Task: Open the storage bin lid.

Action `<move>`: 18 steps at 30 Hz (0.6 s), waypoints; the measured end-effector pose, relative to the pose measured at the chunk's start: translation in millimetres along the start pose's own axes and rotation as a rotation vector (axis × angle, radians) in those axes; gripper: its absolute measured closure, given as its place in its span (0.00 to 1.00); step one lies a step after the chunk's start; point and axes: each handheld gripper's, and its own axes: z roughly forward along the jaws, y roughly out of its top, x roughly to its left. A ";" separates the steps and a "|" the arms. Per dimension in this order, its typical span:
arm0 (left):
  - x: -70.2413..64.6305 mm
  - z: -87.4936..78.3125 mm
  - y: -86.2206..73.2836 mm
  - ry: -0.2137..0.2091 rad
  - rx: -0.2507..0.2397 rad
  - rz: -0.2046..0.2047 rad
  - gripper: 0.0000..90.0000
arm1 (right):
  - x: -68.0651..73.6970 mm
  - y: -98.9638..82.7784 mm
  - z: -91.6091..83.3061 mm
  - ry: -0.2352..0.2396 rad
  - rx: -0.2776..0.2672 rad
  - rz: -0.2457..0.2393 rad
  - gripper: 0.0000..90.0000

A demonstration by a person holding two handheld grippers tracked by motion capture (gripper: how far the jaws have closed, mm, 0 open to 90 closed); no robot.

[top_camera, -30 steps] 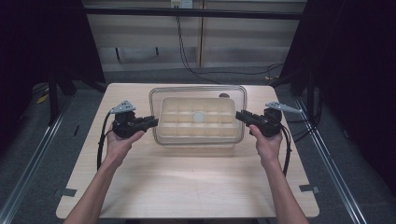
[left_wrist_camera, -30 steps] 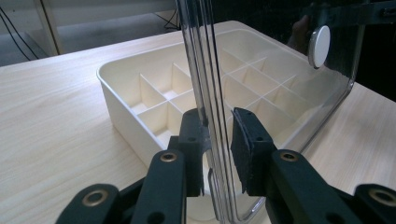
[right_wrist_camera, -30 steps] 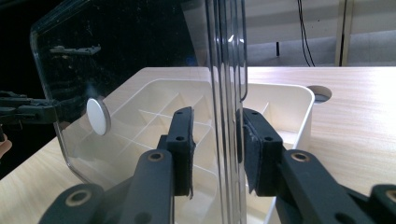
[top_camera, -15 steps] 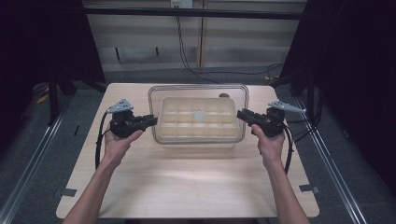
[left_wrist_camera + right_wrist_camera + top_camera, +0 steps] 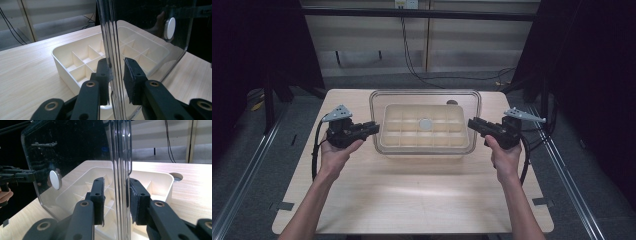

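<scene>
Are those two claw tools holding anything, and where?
Both grip the clear lid above the cream divided tray: left gripper on its left edge, right gripper on its right edge.

The setting is a lab-style recording station. A light wood-grain table [image 5: 412, 200] stands alone on a grey floor [image 5: 257, 165] between two metal floor rails [image 5: 569, 175]. Black curtains [image 5: 602, 75] enclose both sides. Pale panels [image 5: 372, 40] form the back wall, with a dark bar [image 5: 422, 14] across them. Black cables [image 5: 412, 55] hang from a wall outlet and run along the floor.
</scene>
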 end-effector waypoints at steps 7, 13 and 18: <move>-3.6 -6.1 -2.4 0.001 0.026 0.018 0.83 | 7.0 -1.7 -4.9 0.006 0.011 -0.014 0.76; -4.2 -10.7 -7.2 0.013 0.041 0.033 0.83 | 12.1 -6.1 -4.0 -0.006 0.045 -0.035 0.76; -6.5 -14.6 -12.0 0.014 0.054 0.037 0.83 | 18.2 -15.1 -5.9 -0.007 0.064 -0.053 0.76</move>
